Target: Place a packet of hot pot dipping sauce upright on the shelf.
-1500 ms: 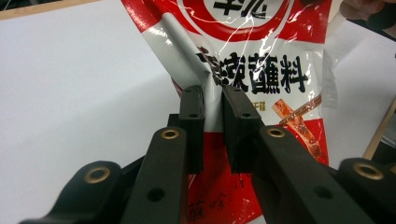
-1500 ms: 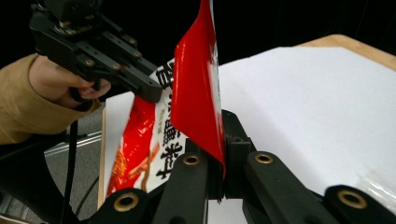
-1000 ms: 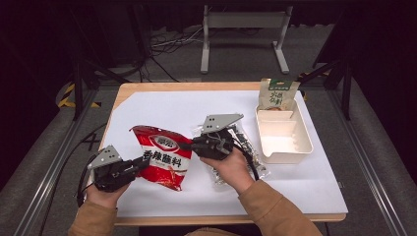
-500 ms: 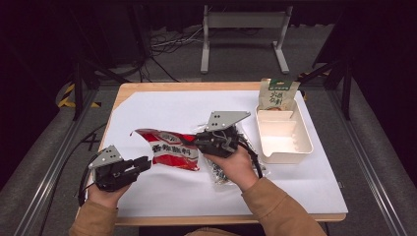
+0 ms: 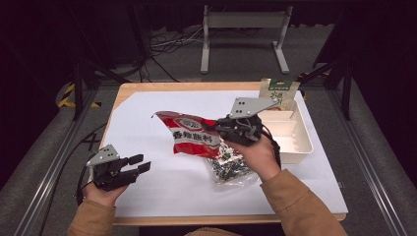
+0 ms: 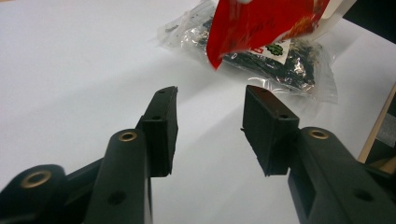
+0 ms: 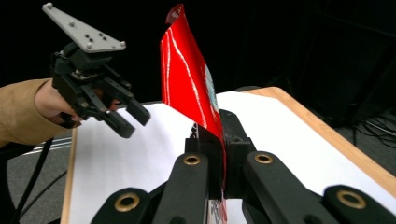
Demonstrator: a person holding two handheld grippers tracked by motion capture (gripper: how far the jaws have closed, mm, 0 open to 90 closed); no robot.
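hanging clear of the table [image 5: 147, 98], the red bag [image 5: 194, 137] is pinched by one edge in the right gripper [image 5: 220, 129], whose jaws are clamped flat on the foil above a clear packet [image 5: 228, 167] near the white tray [image 5: 295, 137]. the left gripper [image 5: 140, 164] waits apart at the near left, jaws spread and empty. with so thin a hold, the slick bag could likely slide free or swing into the packet.

High view looks down; gripper views skim the shared table [image 5: 147, 108].
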